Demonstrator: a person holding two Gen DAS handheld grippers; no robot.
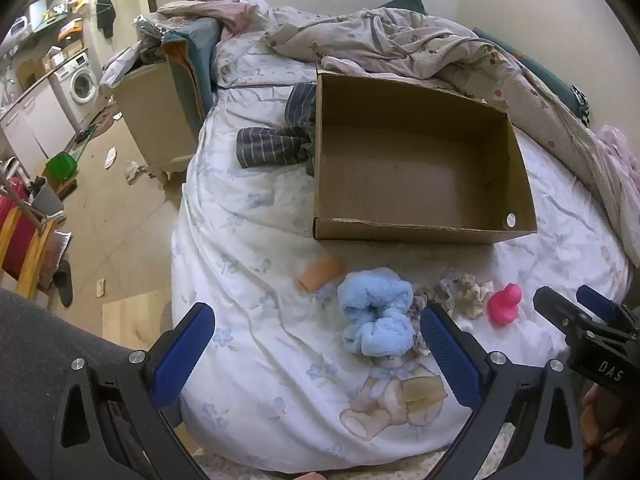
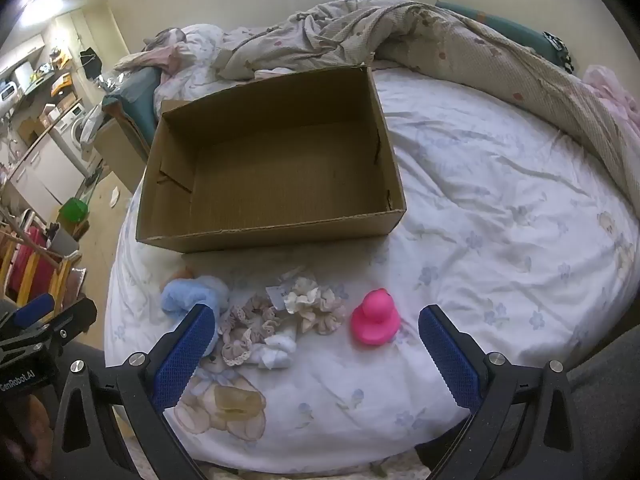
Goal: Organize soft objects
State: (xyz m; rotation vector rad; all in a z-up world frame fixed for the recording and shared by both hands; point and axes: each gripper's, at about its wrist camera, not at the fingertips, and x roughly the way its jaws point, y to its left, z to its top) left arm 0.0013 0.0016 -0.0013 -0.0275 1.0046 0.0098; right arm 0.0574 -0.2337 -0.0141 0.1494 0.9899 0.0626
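Note:
An open empty cardboard box (image 1: 420, 168) (image 2: 272, 172) sits on the bed. In front of it lie a fluffy blue cloth (image 1: 376, 312) (image 2: 192, 292), a peach roll (image 1: 322, 272), frilly scrunchies (image 1: 466, 292) (image 2: 316, 308) (image 2: 248, 328), a small white cloth (image 2: 278, 350) and a pink rubber duck (image 1: 505, 304) (image 2: 376, 318). My left gripper (image 1: 316, 344) is open and empty, above the sheet near the blue cloth. My right gripper (image 2: 316, 344) is open and empty, with the scrunchies and duck between its fingers' line; it also shows in the left wrist view (image 1: 572, 304).
Striped grey fabric (image 1: 276, 140) lies left of the box. A rumpled blanket (image 1: 400, 40) (image 2: 440, 40) covers the far and right side of the bed. The bed's left edge drops to a littered floor (image 1: 120, 220) with a wooden cabinet (image 1: 152, 120).

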